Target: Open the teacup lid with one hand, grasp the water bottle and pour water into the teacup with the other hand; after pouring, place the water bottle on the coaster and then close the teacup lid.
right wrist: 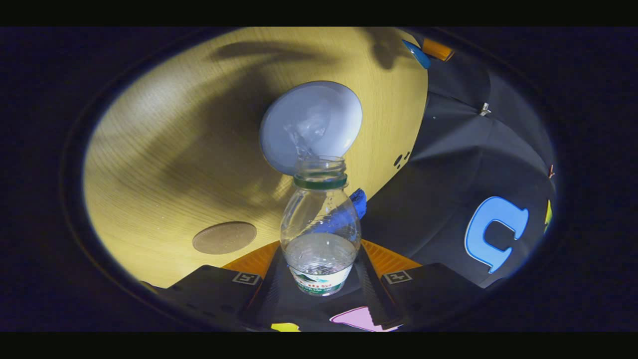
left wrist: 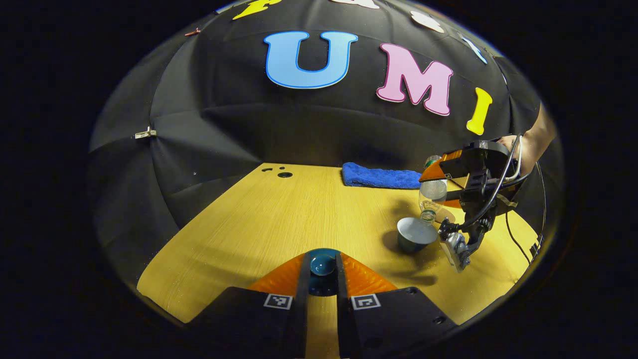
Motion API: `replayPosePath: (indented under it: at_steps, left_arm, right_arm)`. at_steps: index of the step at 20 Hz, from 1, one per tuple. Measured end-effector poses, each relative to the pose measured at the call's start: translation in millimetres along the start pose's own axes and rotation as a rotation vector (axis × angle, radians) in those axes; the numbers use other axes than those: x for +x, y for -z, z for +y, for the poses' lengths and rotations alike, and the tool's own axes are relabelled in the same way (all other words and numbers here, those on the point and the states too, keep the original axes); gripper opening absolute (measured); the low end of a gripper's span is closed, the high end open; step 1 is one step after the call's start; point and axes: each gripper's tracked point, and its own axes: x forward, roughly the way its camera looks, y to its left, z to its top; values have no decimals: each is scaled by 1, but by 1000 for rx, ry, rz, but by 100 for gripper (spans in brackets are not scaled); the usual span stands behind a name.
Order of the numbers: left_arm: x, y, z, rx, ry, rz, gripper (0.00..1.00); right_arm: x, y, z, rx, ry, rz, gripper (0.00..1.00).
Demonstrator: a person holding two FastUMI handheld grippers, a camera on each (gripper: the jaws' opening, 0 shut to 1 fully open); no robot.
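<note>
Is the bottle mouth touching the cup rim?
Cannot tell. In the right gripper view the bottle mouth overlaps the cup rim; in the left gripper view they sit too close to separate.

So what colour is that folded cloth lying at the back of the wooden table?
The folded cloth is bright blue, clearest in the left gripper view.

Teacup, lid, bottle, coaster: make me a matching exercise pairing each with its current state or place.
Things:
1. teacup
2. lid
3. water bottle
4. coaster

States:
A. lying bare on the table, nothing on it
B. held between the left gripper's fingers
C. open, water streaming in
D. tipped over, neck down, clamped in the right gripper

Pairs: 1-C, 2-B, 3-D, 4-A
</note>
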Motion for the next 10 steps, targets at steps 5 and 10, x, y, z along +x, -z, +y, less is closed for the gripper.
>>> replayPosePath:
  at_steps: [5, 10]
  left_arm:
    - [-3, 0, 0, -2, -1, 1, 28]
    - [-6, 1, 0, -6, -6, -1, 28]
  right_arm:
    - [-2, -5, -2, -37, 2, -9, 74]
    - [-5, -2, -5, -75, 5, 27, 74]
